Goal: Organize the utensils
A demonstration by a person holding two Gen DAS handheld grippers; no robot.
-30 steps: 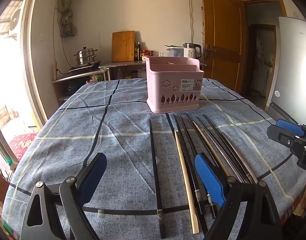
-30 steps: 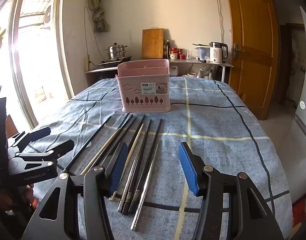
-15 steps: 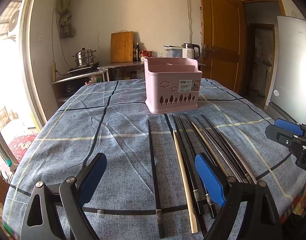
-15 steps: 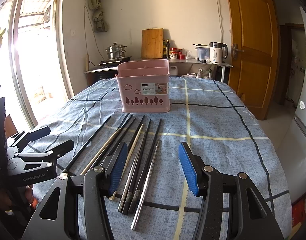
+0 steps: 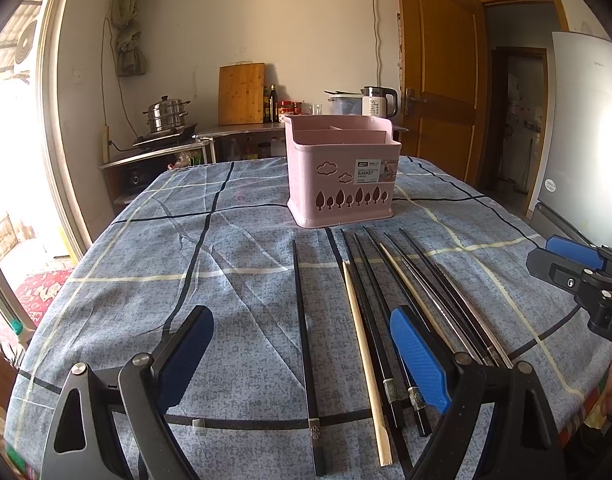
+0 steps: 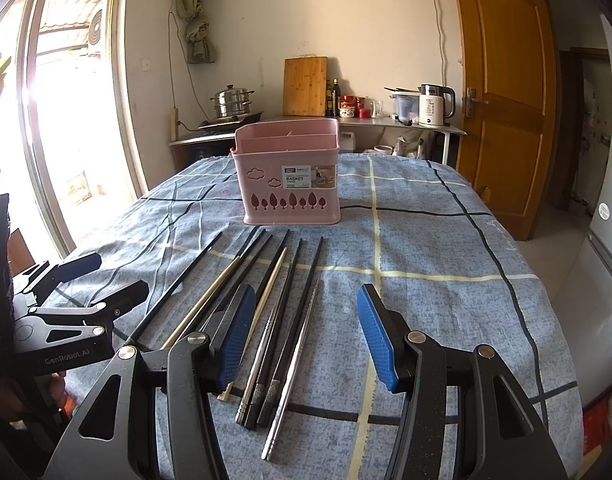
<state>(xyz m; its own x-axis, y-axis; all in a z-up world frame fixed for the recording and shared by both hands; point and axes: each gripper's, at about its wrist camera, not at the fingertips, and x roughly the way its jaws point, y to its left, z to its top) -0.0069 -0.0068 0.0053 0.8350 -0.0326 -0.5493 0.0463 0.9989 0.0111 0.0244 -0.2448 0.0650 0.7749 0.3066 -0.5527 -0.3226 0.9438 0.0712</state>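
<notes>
A table (image 5: pixel 105 280) under a blue checked cloth (image 6: pixel 446 248) carries a pink basket (image 5: pixel 340 176) at its middle. Chopsticks (image 6: pixel 281 300) lie side by side on the cloth just in front of the basket. The left gripper (image 5: pixel 301 344) and right gripper (image 6: pixel 301 332) hover over them, jaws wide, holding nothing.

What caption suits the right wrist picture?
Open right gripper hovering over chopsticks laid before a pink basket.
</notes>
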